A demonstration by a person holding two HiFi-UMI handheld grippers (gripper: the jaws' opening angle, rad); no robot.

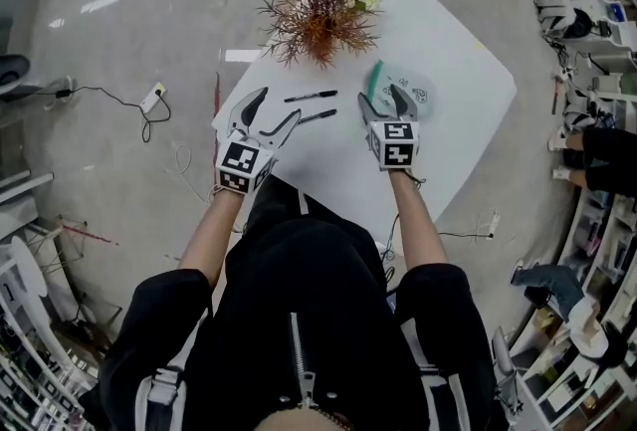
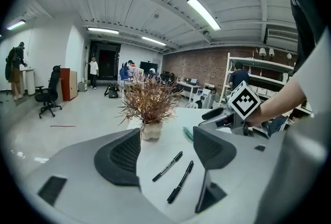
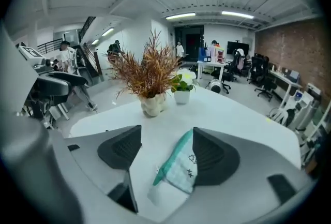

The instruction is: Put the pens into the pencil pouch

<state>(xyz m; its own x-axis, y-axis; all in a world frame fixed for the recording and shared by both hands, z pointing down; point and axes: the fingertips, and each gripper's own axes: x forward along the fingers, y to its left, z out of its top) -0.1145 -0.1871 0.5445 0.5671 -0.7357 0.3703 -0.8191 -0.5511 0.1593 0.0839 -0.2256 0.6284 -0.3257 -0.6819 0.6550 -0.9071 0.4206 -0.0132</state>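
Observation:
Two black pens lie side by side on the white table (image 1: 448,51): one pen (image 1: 311,96) (image 2: 167,166) farther off, the other pen (image 1: 318,115) (image 2: 180,182) nearer. My left gripper (image 1: 273,108) (image 2: 164,153) is open just short of them, with nothing between its fingers. A pale pencil pouch (image 1: 399,89) (image 3: 178,169) with a teal zip edge lies to the right of the pens. My right gripper (image 1: 386,102) (image 3: 166,151) is open over the pouch's near end, its jaws standing to either side without pressing it.
A dried reddish plant (image 1: 317,16) (image 2: 149,105) (image 3: 149,75) in a white pot stands behind the pens, with a small green plant (image 3: 181,88) beside it. A cable and power strip (image 1: 151,99) lie on the floor to the left. Shelving (image 1: 597,250) lines the right.

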